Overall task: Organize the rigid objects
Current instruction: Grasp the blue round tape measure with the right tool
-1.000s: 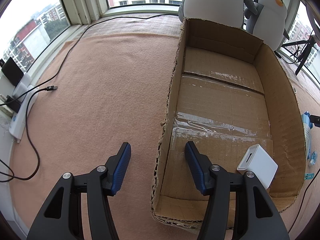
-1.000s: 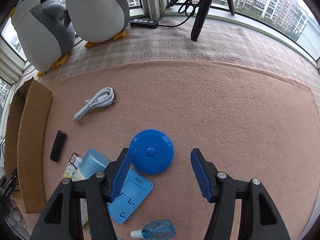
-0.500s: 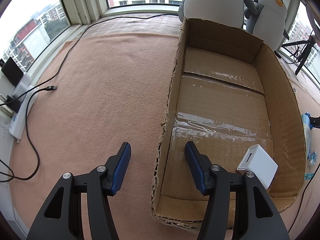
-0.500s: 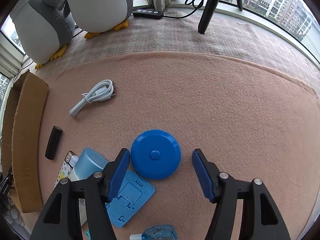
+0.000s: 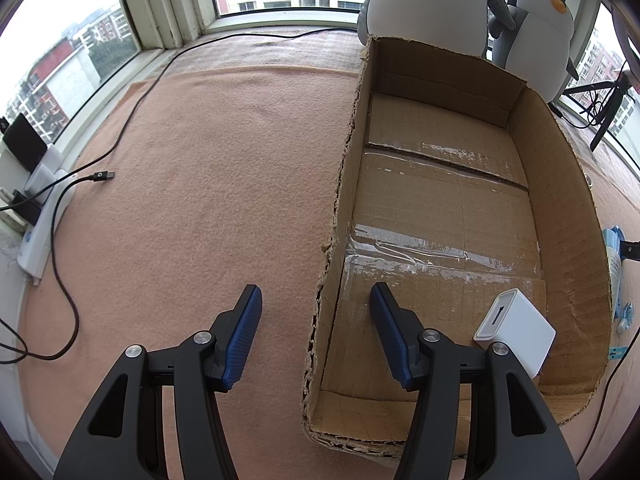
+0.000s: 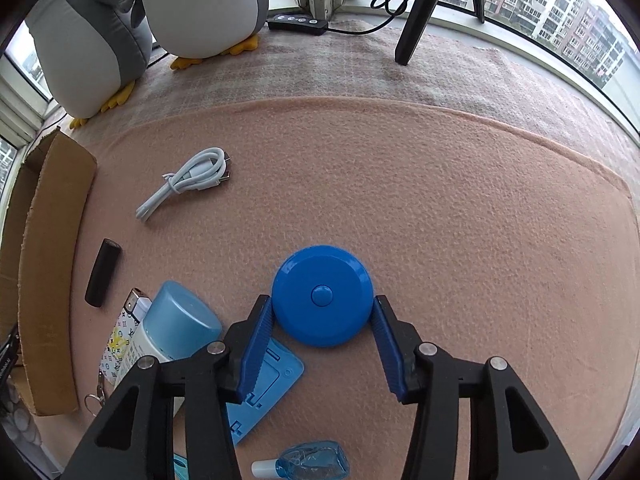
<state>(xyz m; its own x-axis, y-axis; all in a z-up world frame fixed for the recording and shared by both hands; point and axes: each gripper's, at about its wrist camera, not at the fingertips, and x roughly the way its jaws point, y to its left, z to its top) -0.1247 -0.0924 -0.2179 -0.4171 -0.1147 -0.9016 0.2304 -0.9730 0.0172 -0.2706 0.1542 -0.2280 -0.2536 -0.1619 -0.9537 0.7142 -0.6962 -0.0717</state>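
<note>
A blue round disc [image 6: 322,276] with a centre button lies on the pink felt mat. My right gripper [image 6: 322,304] points down at it, its jaws closing, and both blue pads touch the disc's left and right edges. My left gripper [image 5: 316,300] hangs open with nothing held, its fingers on either side of the near left wall of an open cardboard box [image 5: 560,200]. A white cube charger [image 5: 516,332] sits in the box's near right corner. The right wrist view shows the box's outer wall [image 6: 52,260] at the far left.
Left of the disc lie a coiled white cable [image 6: 188,180], a black stick [image 6: 103,272], a blue-capped bottle [image 6: 180,320], a flat blue stand [image 6: 268,384] and a small blue bottle [image 6: 312,464]. Two penguin plushies [image 6: 200,4] and a tripod leg [image 6: 416,20] stand behind. A black cable [image 5: 96,178] crosses the mat.
The right gripper has moved forward until the disc sits between its fingers, and its jaws have narrowed onto the disc. The left gripper has not moved.
</note>
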